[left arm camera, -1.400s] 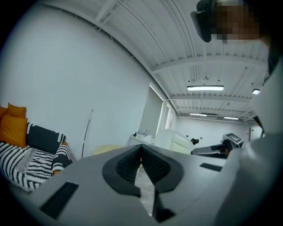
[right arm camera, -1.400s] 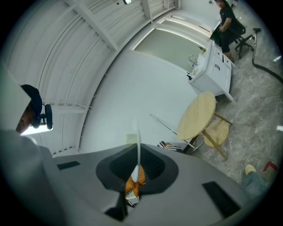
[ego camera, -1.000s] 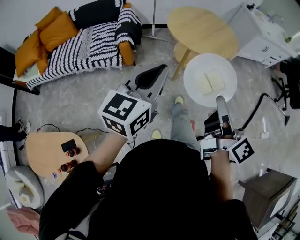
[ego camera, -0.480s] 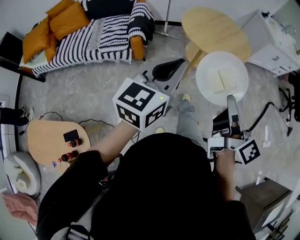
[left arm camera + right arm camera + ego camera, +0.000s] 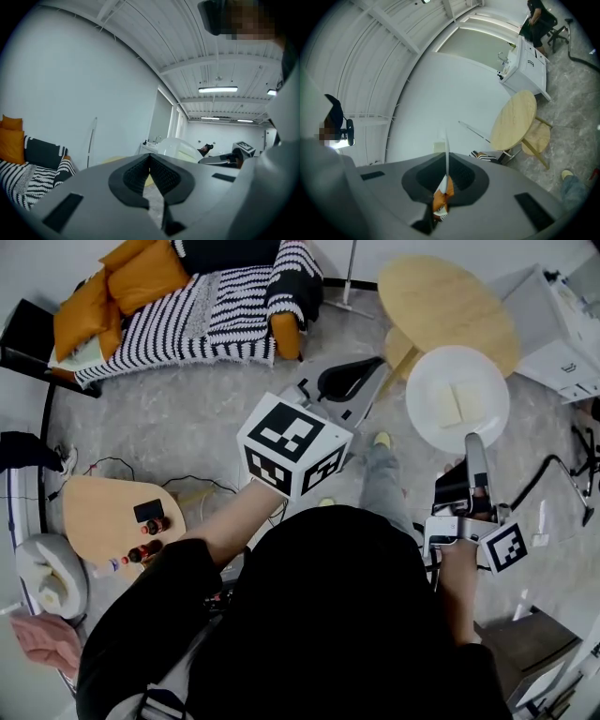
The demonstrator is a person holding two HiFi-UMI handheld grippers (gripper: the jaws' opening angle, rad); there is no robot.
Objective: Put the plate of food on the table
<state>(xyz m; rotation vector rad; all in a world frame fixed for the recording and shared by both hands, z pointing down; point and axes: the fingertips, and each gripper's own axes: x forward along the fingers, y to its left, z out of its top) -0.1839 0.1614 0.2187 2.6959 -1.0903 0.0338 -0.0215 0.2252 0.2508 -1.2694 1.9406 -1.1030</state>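
Observation:
In the head view a white plate (image 5: 457,397) carries two pale slices of bread (image 5: 455,401). My right gripper (image 5: 475,448) is shut on its near rim and holds it level above the floor. In the right gripper view the plate (image 5: 446,150) shows edge-on as a thin white line pinched between the pads. The round wooden table (image 5: 445,301) lies just beyond the plate, its top bare, and it also stands at the right (image 5: 513,119). My left gripper (image 5: 370,371) is raised left of the plate, shut (image 5: 150,161) and holding nothing.
A wooden stool (image 5: 401,341) is tucked under the round table. A striped sofa with orange cushions (image 5: 187,296) is at the back left. A low wooden side table (image 5: 108,521) with small bottles stands at the left, a white cabinet (image 5: 562,324) at the right, and cables (image 5: 553,474) trail on the floor.
The whole scene has slid right in the head view as the head turned. The plate stays in the right gripper, just short of the round table. Both grippers keep their poses.

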